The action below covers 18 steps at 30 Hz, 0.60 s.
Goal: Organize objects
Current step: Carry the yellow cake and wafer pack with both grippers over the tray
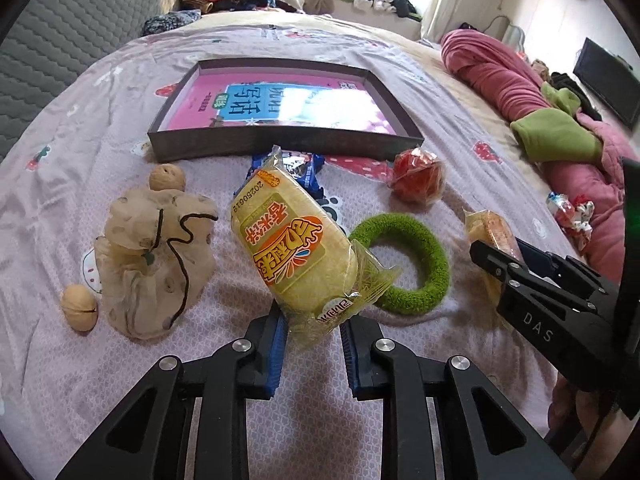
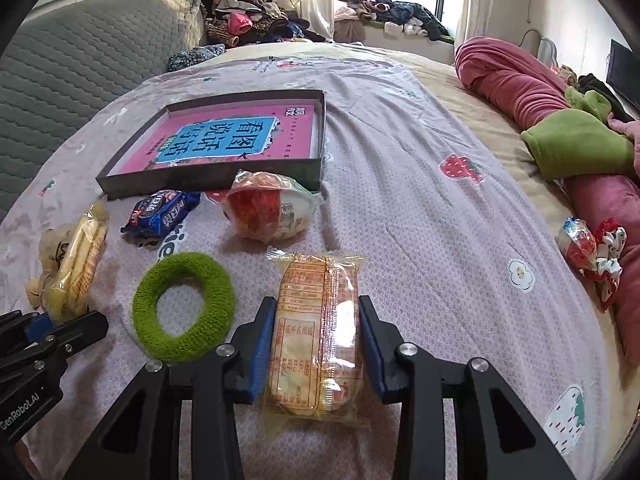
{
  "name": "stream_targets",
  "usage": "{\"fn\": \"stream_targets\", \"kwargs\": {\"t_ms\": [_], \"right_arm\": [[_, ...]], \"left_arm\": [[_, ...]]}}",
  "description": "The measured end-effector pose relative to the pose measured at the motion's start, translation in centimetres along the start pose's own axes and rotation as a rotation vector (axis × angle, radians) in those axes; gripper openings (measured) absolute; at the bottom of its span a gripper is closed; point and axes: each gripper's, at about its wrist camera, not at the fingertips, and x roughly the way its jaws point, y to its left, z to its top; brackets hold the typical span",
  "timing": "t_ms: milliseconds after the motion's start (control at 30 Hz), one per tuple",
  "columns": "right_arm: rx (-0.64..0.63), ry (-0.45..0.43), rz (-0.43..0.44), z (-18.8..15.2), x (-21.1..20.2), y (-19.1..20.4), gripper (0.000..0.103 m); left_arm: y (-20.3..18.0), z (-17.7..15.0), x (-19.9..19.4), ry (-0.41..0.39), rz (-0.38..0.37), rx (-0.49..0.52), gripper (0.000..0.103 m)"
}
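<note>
In the left wrist view my left gripper (image 1: 314, 320) is shut on the crimped end of a yellow rice-cracker packet (image 1: 292, 240), which tilts up off the bedspread. My right gripper (image 2: 317, 308) is shut on an orange snack packet (image 2: 316, 336), its blue pads pressed against both long sides. A dark shallow box (image 1: 280, 146) (image 2: 180, 182) with a pink book in it lies farther back. The right gripper (image 1: 500, 268) also shows at the right of the left view. The left gripper (image 2: 80, 320), with the yellow packet (image 2: 80, 264), shows at the left of the right view.
A green fuzzy ring (image 1: 432, 276) (image 2: 188, 266) lies between the grippers. Near the box are a blue cookie packet (image 2: 164, 212) and a red-and-white wrapped ball (image 2: 264, 208). A beige drawstring pouch (image 1: 152, 264) and two walnuts (image 1: 168, 178) sit left. A rolled pink blanket (image 2: 512, 80) lines the right.
</note>
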Motion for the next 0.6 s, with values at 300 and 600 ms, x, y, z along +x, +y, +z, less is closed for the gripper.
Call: {"fn": "stream_targets", "kwargs": {"t_ms": [300, 600], "right_arm": [[-0.005, -0.025, 0.031, 0.3, -1.1, 0.2, 0.04], [-0.008, -0.047, 0.044, 0.6, -2.0, 0.4, 0.04]], "left_arm": [[0.0, 0.4, -0.8, -0.017, 0.006, 0.002, 0.025], [0.1, 0.9, -1.4, -0.028, 0.001, 0.005, 0.025]]}}
